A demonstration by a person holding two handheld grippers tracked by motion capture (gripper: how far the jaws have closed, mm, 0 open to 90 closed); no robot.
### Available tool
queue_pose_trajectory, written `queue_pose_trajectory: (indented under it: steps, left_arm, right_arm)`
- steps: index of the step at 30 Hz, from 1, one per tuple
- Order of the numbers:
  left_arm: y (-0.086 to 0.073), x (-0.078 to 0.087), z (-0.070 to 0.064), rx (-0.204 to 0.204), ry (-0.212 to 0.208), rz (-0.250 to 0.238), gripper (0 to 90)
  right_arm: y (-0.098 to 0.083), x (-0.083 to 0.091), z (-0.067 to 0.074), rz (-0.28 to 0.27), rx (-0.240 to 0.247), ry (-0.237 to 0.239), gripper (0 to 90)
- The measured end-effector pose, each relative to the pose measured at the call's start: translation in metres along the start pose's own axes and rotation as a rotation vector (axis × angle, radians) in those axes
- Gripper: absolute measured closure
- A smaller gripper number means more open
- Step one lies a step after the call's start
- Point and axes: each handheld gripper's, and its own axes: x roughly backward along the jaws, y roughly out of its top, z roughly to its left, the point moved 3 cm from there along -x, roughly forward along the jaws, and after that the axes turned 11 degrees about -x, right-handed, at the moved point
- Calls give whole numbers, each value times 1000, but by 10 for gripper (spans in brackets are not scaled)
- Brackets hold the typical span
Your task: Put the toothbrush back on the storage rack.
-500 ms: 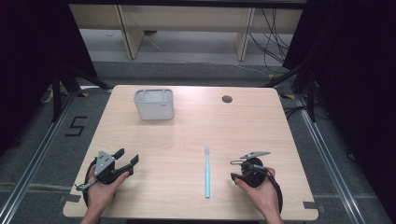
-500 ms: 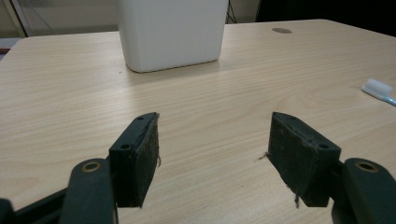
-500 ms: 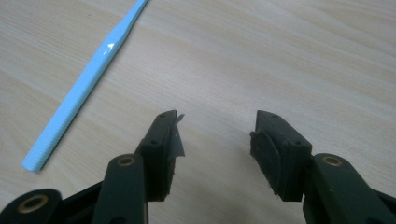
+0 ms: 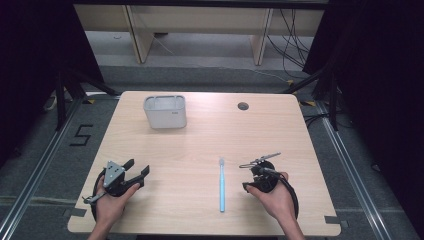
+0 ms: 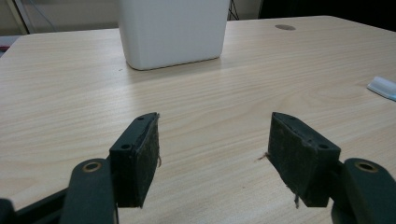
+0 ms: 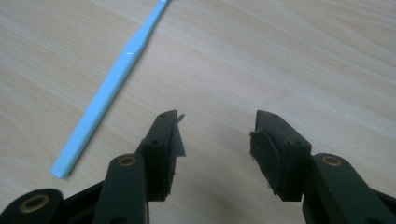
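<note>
Lying flat on the tabletop [image 4: 200, 210], the blue toothbrush [image 4: 221, 184] sits just beside the right tongs [image 6: 215, 135], which are open and empty. The left tongs [image 5: 212, 149] are open too, facing the white cup [image 4: 165, 112]. Probably grab the handle's middle, squeezing gently.

I counted one white container [image 4: 165, 112] and one light blue toothbrush [image 4: 221, 183] on the surface [image 4: 210, 140]. There was one round hole [image 4: 243, 106] near its far edge.

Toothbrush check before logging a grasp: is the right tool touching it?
Apart. In the right gripper view, bare table separates the open right tool from the blue toothbrush, lying off to its left.
</note>
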Motion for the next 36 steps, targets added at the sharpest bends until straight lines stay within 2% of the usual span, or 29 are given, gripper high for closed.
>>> queue_pose_trajectory:
  steps: [1,2,4,5,6,8,10,12,13,14,15,16,18,20,21,24,28,29,31,34,36]
  left_arm:
    - [0,0,0,1,3,-4,333]
    - [0,0,0,1,6,-6,333]
    - [0,1,0,5,7,-12,333]
    - [0,1,0,7,7,-14,332]
    - [0,0,0,10,3,-32,332]
    - [0,2,0,7,6,-22,332]
    - [0,2,0,9,8,-16,333]
    - [0,1,0,2,8,-7,335]
    - [0,-1,0,3,0,-17,335]
    - [0,-1,-1,1,-3,-16,335]
    - [0,-2,-1,-1,-4,-15,335]
    - [0,-2,-1,-1,-4,-15,335]
    - [1,-2,-1,3,-1,-2,336]
    - [1,-3,-1,1,-4,0,337]
    - [1,-3,-1,-1,-8,-2,336]
    - [1,-3,-2,-4,-13,-11,336]
    - [1,-2,-2,-12,-16,-10,337]
    - [1,-2,-1,-12,-16,-10,337]
    - [1,-2,-1,-10,-16,-8,338]
    - [1,-3,-2,-10,-14,-6,338]
    - [1,-3,-2,-13,-14,-8,339]
  right_arm:
    - [1,0,1,-1,21,-8,511]
    - [1,0,6,2,-1,7,512]
    - [3,0,9,16,-3,-1,514]
    - [4,0,10,11,14,1,515]
    - [5,0,12,17,6,10,514]
    - [6,0,14,25,4,0,512]
    - [8,-1,18,26,5,10,513]
    - [7,0,24,55,-26,15,512]
    - [7,1,28,65,-31,35,512]
    - [8,0,30,69,-23,29,512]
    - [7,2,34,95,-55,34,512]
    - [7,2,34,95,-55,34,512]
    - [10,0,40,129,-87,9,514]
    - [11,0,44,133,-94,2,518]
    - [12,0,44,142,-77,-11,518]
    - [12,-3,52,172,-83,4,522]
    - [14,-10,63,216,-109,-10,525]
    - [16,-12,64,229,-92,-14,526]
    - [19,-16,67,228,-88,-10,526]
    - [25,-21,70,235,-101,-27,535]
    - [27,-23,74,263,-134,-26,539]
